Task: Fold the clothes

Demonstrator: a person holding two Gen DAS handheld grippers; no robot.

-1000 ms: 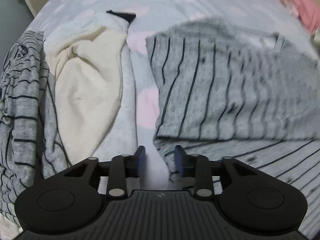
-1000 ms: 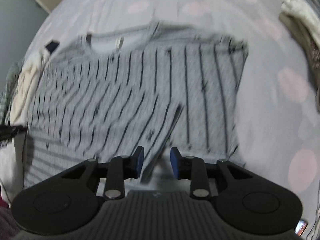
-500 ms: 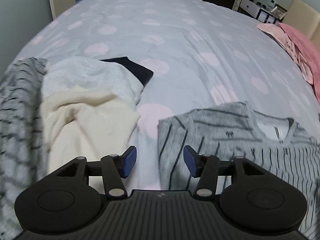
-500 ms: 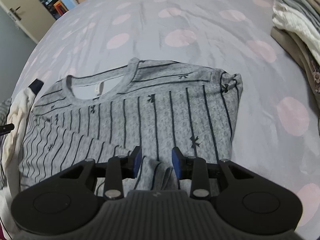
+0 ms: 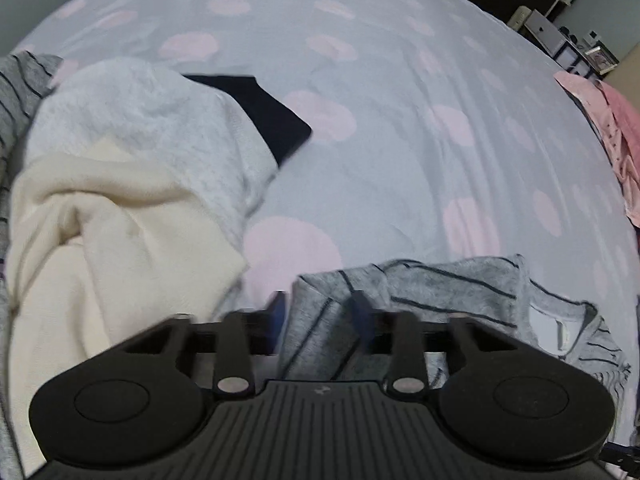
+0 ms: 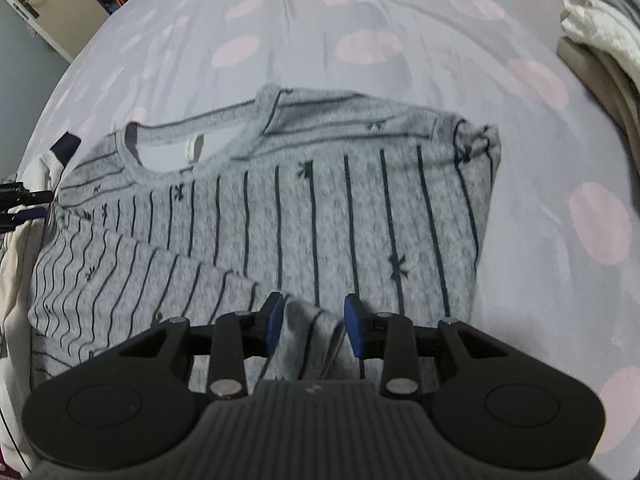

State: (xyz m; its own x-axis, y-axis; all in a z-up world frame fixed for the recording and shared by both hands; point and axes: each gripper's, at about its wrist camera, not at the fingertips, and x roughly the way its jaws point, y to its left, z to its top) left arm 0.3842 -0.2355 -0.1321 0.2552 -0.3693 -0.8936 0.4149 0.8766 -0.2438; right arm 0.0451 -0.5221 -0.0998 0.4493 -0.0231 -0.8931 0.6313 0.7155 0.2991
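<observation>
Between both my parted, unclenched grippers, left gripper (image 5: pixel 320 312) and right gripper (image 6: pixel 314 320), bunches the soft, light grey striped knit shirt (image 6: pixel 320 208); I'd pinch its doubled edges.

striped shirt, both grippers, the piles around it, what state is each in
striped shirt: flat on bed, sleeve folded across front
left gripper: open, shirt fabric between fingers
right gripper: open, shirt fabric between fingers
cream garment: crumpled, unfolded
stack: folded, at right edge

Left gripper (image 5: pixel 320 314) jaws apart around striped shirt (image 5: pixel 440 296) edge, cream garment (image 5: pixel 120 240) left — polka-dot bedsheet (image 5: pixel 400 100)
</observation>
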